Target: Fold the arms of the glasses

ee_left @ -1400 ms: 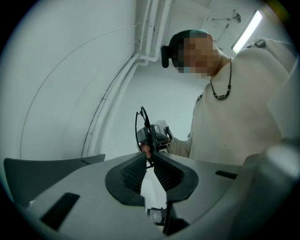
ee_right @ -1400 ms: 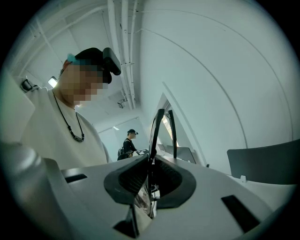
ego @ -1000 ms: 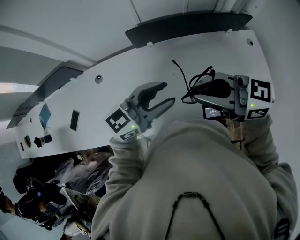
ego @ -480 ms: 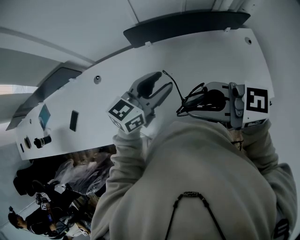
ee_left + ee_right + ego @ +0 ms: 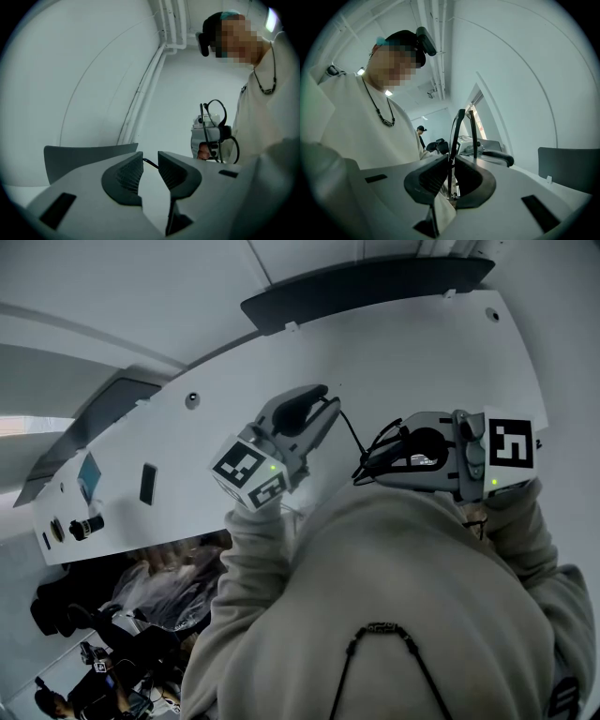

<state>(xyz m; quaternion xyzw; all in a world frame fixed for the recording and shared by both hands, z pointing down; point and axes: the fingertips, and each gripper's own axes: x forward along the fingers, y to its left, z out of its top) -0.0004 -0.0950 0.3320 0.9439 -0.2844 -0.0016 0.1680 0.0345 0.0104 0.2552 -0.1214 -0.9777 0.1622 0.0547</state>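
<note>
Closest to you, your pale sleeves (image 5: 253, 549) rise to both tools, which are held level above the white table (image 5: 441, 352). Your right gripper (image 5: 373, 463) is clenched on the front of the glasses (image 5: 386, 439), its pads pressed on the black frame, which stands upright between them in the right gripper view. One thin arm (image 5: 349, 427) of the glasses sticks out toward your left gripper (image 5: 325, 407). Those jaws have just been closing, and the arm's tip lies in the gap between them, but daylight shows on both sides and the pads do not clamp it, so that tool is loose. The two tools are near each other, with only the arm's length between them. Beyond the jaws the tabletop is bare right up to its far edge, giving you free room ahead and to your right. A dark curved panel (image 5: 375, 285) sits against that far edge. Well off to your left, near the table's end, lie a small dark slab (image 5: 148, 481), a blue card (image 5: 89, 471) and a black knob (image 5: 82, 522).
</note>
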